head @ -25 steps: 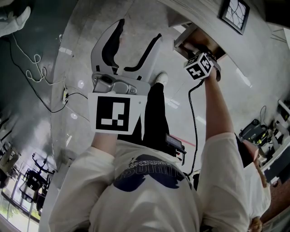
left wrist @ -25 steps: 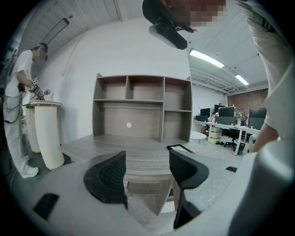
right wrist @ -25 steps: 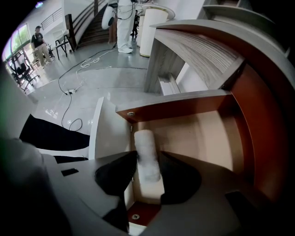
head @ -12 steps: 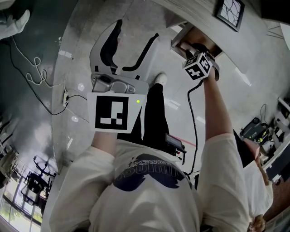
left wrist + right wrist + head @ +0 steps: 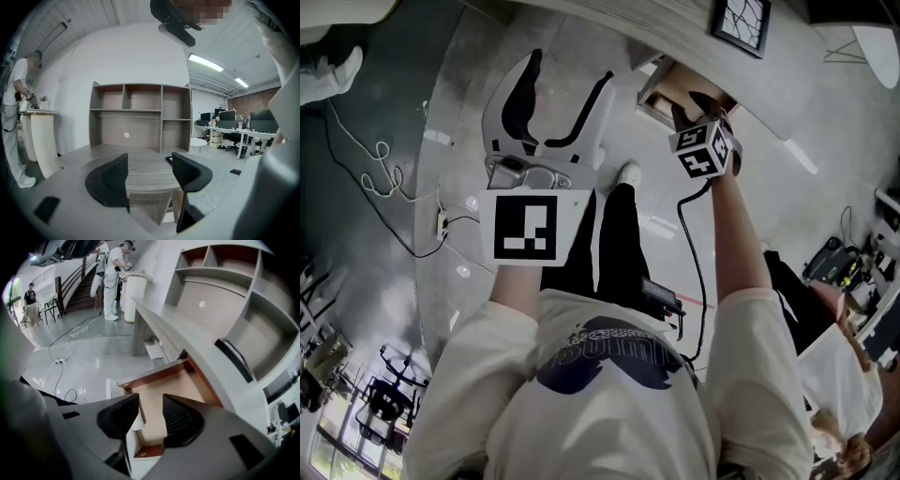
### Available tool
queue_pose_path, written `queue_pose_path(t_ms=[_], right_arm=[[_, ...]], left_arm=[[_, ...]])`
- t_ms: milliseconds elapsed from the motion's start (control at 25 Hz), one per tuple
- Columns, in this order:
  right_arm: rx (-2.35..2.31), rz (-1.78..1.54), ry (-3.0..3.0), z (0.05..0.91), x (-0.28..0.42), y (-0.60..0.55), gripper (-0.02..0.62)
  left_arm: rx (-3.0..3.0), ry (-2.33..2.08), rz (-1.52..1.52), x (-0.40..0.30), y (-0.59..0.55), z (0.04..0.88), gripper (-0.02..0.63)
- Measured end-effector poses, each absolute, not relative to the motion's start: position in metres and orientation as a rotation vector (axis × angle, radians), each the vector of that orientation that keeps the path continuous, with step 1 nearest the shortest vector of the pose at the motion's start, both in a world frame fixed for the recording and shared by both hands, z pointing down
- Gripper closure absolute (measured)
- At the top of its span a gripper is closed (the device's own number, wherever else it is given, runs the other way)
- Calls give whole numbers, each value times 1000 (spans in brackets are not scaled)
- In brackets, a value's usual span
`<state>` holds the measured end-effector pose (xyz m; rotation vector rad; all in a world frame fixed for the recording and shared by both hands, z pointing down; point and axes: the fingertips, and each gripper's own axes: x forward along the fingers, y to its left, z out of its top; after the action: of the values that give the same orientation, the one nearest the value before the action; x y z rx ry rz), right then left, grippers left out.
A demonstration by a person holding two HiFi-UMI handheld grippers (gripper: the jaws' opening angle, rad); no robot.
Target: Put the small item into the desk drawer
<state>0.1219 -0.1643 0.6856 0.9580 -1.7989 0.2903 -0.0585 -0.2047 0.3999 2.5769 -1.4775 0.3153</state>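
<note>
Though open, boxy wooden drawer

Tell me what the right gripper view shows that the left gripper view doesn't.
Only the right gripper view: the open drawer below the right gripper, and a floor cable. Only the left gripper view: office desks with monitors beyond the left gripper. Both: the desk's shelf unit, and jaws apart, holding nothing.

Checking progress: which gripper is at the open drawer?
The right gripper, jaws apart over the desk drawer; the left gripper is held away from it.
</note>
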Motion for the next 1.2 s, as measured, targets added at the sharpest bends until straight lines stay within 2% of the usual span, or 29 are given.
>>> queue_pose_path(t_ms=[320,600,1200], right_arm=[[1292,310,-1907,572,141,-158,451],[1702,272,-1948,438,184,-153,465],[2255,-59,-2002,204,226,-103,509]], left_arm=[[2666,-1448,238,-27,-207,342,327],[2750,-1382,142,3,-202,279,328],[2908,-1320,-67,39,-167,168,328]])
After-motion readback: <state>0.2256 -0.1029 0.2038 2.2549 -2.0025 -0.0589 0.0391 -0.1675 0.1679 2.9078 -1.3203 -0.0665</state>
